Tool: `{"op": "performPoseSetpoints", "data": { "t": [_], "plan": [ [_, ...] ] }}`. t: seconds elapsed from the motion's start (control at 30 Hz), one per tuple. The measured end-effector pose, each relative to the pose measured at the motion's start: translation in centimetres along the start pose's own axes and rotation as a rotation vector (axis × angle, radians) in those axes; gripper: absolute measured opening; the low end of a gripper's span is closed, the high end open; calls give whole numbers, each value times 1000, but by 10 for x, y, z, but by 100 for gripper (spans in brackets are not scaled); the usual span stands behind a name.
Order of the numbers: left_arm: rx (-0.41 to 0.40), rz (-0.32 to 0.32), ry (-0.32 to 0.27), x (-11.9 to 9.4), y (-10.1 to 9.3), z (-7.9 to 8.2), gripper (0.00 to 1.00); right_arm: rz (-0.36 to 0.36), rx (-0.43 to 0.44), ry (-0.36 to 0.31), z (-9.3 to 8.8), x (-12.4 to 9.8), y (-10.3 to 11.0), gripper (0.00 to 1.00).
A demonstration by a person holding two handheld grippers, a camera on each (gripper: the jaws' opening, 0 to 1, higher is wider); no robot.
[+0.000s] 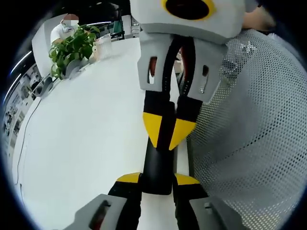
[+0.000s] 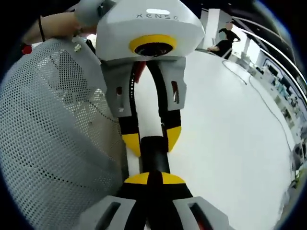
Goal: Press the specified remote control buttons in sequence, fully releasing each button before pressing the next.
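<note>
A black remote control (image 1: 157, 167) lies lengthwise between my left gripper's (image 1: 158, 179) yellow-tipped jaws, which are shut on its sides above the white table (image 1: 86, 143). My right gripper (image 1: 165, 139) comes in from the top with its jaws shut together, and its tips are at the remote's far end. In the right gripper view the same remote control (image 2: 153, 155) runs from my right gripper's (image 2: 152, 179) shut tips up into the left gripper (image 2: 152, 141), whose jaws straddle it. The remote's buttons are hidden.
A grey mesh chair back (image 1: 254, 134) stands close beside the grippers, and appears again as mesh (image 2: 53, 143) in the right gripper view. A potted plant (image 1: 72, 48) stands at the table's far edge. A cable (image 2: 261, 96) trails over the table. A person (image 2: 226, 38) stands far off.
</note>
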State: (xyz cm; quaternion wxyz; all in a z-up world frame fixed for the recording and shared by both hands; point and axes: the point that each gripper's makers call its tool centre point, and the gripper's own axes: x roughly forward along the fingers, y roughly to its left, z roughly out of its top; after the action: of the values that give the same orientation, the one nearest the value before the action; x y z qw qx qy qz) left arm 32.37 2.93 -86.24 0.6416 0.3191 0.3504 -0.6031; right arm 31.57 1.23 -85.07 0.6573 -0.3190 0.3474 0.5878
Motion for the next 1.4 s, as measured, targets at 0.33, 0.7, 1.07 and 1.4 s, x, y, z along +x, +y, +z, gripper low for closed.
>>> {"op": "performPoseSetpoints", "data": {
  "t": [0.33,0.7,1.07,1.4],
  "plan": [
    [-2,1,-1,0,0,0,25,6,-36,21,-10,-3,-2,17],
    [-15,14,-8,0,0,0,25,17,-49,59,-18,-3,-5,20],
    [-24,27,-11,0,0,0,25,29,52,35,-20,-8,-10,21],
    [-32,28,-12,-1,0,-1,25,25,33,42,-23,-9,-10,20]
  ]
}}
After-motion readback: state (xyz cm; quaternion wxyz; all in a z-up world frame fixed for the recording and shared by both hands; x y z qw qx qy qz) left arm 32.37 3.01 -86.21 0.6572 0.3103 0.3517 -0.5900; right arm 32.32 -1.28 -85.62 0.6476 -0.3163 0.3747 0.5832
